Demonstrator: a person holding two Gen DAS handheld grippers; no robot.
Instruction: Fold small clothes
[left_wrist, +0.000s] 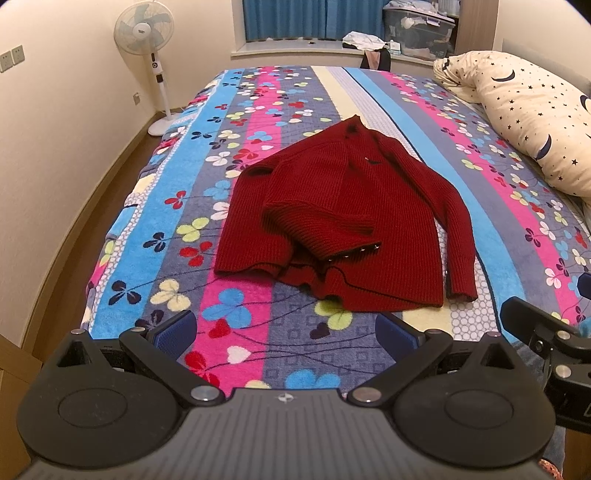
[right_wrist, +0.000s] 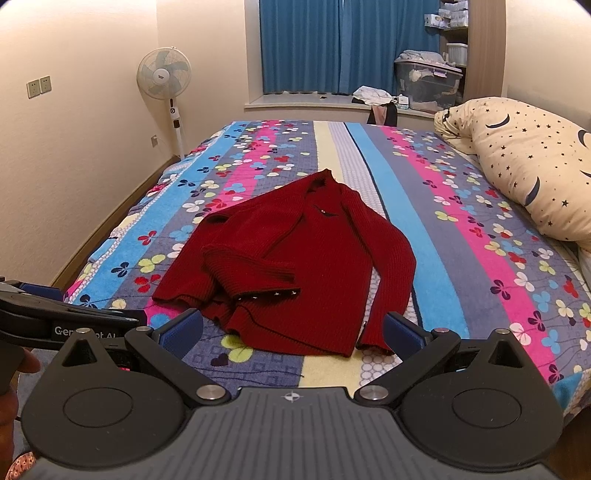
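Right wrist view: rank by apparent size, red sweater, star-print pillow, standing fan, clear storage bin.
1. red sweater
2. star-print pillow, cut off by the frame edge, so its full extent is unknown
3. standing fan and clear storage bin: look alike, both far back, not ranked.

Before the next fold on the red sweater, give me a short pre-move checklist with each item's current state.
1. Left gripper open, holding nothing: ok.
2. Right gripper open, holding nothing: ok.
3. One sleeve already folded across the red sweater: ok.
4. Other sleeve folded in: not ok, it lies straight along the side.
5. Hem flat: not ok, it ripples near the folded cuff.
6. Blanket bare around the sweater: ok; the pillow lies apart.
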